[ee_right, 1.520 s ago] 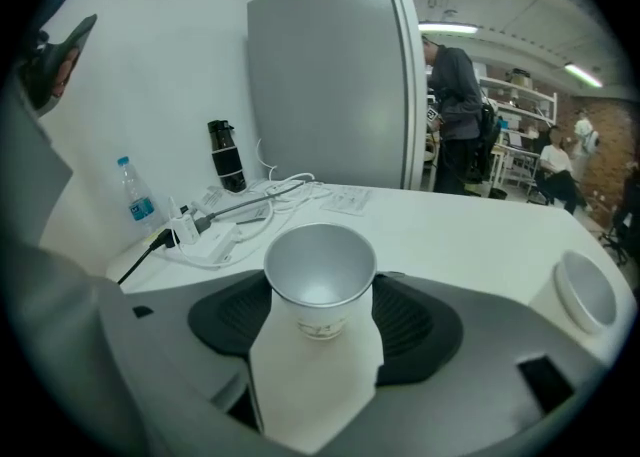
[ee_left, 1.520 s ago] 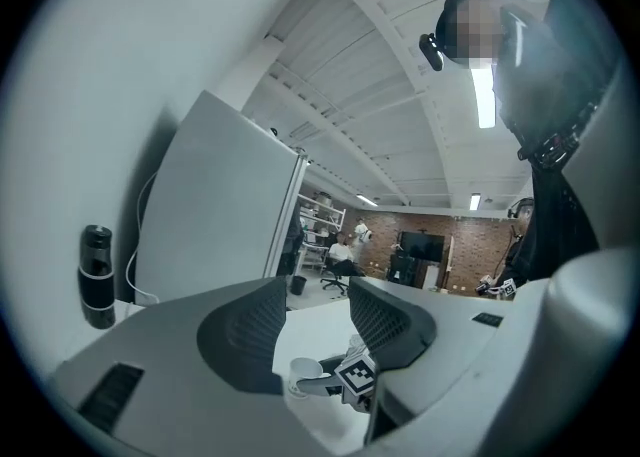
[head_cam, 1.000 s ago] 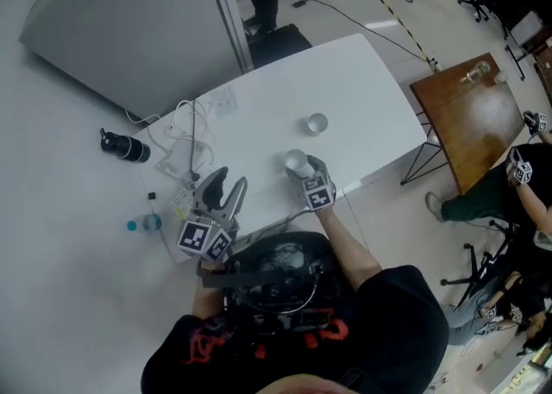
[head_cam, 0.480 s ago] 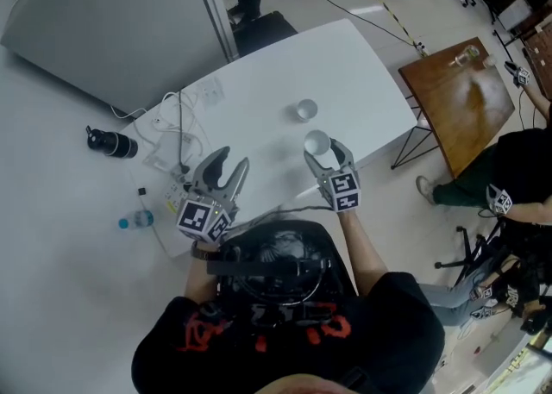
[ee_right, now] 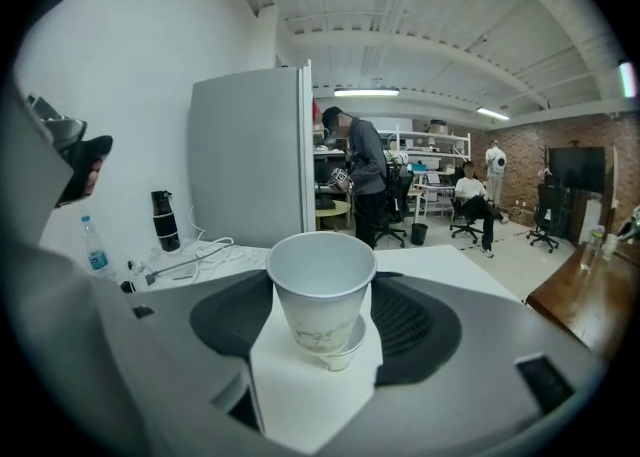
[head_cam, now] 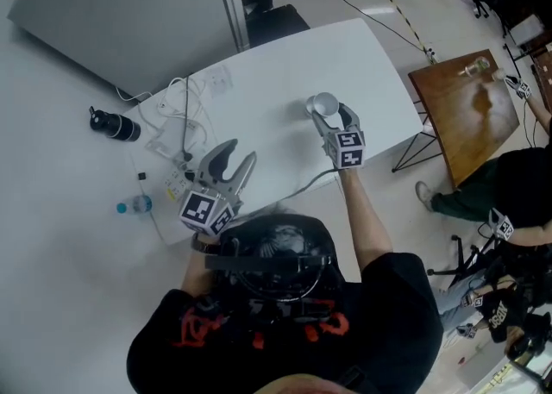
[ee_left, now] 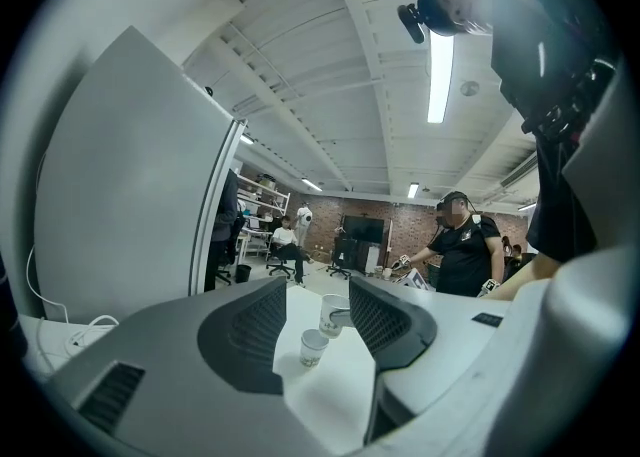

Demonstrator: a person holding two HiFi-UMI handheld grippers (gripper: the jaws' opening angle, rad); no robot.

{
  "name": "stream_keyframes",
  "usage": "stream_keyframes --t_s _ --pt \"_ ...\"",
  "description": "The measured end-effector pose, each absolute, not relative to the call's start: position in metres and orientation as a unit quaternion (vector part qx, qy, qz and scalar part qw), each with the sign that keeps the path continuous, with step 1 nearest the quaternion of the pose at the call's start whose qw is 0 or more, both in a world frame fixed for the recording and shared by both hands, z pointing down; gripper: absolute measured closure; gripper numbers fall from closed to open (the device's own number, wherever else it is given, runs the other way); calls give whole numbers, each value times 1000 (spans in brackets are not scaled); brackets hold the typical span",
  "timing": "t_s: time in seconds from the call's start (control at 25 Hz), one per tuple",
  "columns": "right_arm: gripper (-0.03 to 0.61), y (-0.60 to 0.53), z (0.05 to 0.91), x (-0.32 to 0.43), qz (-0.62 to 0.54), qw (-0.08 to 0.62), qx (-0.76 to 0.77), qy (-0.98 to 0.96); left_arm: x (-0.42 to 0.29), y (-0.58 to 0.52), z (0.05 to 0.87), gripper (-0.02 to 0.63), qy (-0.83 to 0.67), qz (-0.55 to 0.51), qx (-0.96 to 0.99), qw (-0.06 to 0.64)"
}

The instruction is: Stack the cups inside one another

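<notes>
One-handed, clamping paper cup (ee_right: 320, 290) in right gripper (head_cam: 330, 113) above other cup (ee_left: 313, 347) on table (head_cam: 276, 82); holding left gripper (head_cam: 238, 154) spread wide, empty.

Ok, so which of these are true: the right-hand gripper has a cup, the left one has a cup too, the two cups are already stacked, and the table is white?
1. The right gripper holds a white paper cup. True.
2. The left gripper holds a cup too. False: its jaws stand apart with nothing in them.
3. The two cups are already stacked. False: the second cup stands alone on the table, and the held one hangs in the air just beside it.
4. The table is white. True.
</notes>
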State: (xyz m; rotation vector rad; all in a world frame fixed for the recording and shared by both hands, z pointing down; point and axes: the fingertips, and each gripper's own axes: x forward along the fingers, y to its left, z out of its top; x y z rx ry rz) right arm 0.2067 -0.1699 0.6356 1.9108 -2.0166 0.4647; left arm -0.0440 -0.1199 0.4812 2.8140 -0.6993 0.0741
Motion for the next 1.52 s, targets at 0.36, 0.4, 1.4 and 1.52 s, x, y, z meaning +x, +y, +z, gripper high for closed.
stream_keyframes --t_s 0.36,0.4,1.4,1.52 --pt "261 -209 709 222 200 202 665 -691 -68 -127 481 411 -281 29 951 123" --pt "261 -209 711 221 201 206 663 -691 -71 -128 481 411 -286 29 950 124" --pt "572 -107 501 128 89 -22 645 -759 -71 -131 472 436 -288 0 949 128" --pt "572 -92 473 114 66 -38 631 -772 -79 -128 465 448 -293 -4 948 121"
